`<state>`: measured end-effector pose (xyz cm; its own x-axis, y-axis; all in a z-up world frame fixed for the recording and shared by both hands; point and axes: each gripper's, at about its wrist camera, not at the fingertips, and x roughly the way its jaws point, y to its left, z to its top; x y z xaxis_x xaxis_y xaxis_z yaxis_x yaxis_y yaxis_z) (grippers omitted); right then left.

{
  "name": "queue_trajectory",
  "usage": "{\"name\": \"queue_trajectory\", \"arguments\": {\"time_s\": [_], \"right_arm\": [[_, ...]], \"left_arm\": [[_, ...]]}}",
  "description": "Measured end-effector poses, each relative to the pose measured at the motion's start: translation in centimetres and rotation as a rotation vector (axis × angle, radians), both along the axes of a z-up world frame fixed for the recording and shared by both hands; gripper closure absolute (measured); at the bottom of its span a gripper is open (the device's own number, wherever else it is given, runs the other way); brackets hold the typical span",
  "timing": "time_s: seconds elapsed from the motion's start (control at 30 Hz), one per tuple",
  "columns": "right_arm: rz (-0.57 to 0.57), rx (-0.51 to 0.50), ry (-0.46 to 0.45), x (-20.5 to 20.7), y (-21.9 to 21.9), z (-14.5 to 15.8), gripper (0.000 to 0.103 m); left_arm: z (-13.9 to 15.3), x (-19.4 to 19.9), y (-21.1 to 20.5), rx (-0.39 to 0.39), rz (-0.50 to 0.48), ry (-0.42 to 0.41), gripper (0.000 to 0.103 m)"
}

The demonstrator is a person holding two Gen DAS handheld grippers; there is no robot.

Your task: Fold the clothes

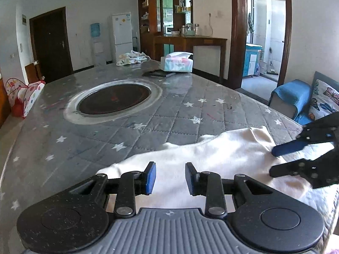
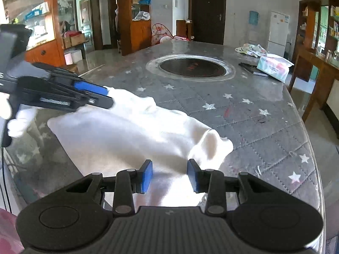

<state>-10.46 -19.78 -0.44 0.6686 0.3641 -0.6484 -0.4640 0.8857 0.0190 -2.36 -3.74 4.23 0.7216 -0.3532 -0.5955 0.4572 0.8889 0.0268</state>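
While both grippers hover | grey quilted star-print table cover (image 1: 169,110) bears the rumpled white cloth garment (image 1: 211,154) at its near edge; may slide off | left gripper (image 1: 170,178), right gripper (image 2: 169,176): fingers parted, empty; a one-layer pinch risks skewing the fold

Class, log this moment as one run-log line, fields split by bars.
left gripper: open, over white garment | right gripper: open, over same garment | table: garment lying rumpled, unfolded

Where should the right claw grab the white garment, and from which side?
Take the raised, bunched corner of the white garment, coming in low from the near table edge. It stands up off the quilted table cover, so one finger can likely slip beneath; the middle lies flat.
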Motion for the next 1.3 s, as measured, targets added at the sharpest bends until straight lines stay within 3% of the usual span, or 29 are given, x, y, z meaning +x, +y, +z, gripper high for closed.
{"name": "queue_trajectory", "arguments": {"time_s": [0.23,0.47,0.6,1.03,1.3], "right_arm": [[-0.025,0.035,-0.051,2.4,0.6,0.8,0.059],[-0.059,0.044,-0.017,4.1,1.3,-0.9,0.055],[-0.050,0.053,-0.040,3.3,2.0,0.0,0.047],[0.000,0.065,-0.070,1.1,5.7,0.1,0.004],[0.007,0.134,-0.055,0.7,6.5,-0.1,0.000]], "left_arm": [[-1.4,3.4,-1.5,0.008,0.034,0.058,0.070],[-1.9,4.3,-1.6,-0.009,0.053,0.075,0.068],[-1.4,3.7,-1.1,-0.017,0.075,0.063,0.062],[-0.3,-1.6,5.2,-0.052,0.274,0.033,0.041],[-1.8,-2.3,8.0,-0.079,0.356,0.088,0.040]]}}
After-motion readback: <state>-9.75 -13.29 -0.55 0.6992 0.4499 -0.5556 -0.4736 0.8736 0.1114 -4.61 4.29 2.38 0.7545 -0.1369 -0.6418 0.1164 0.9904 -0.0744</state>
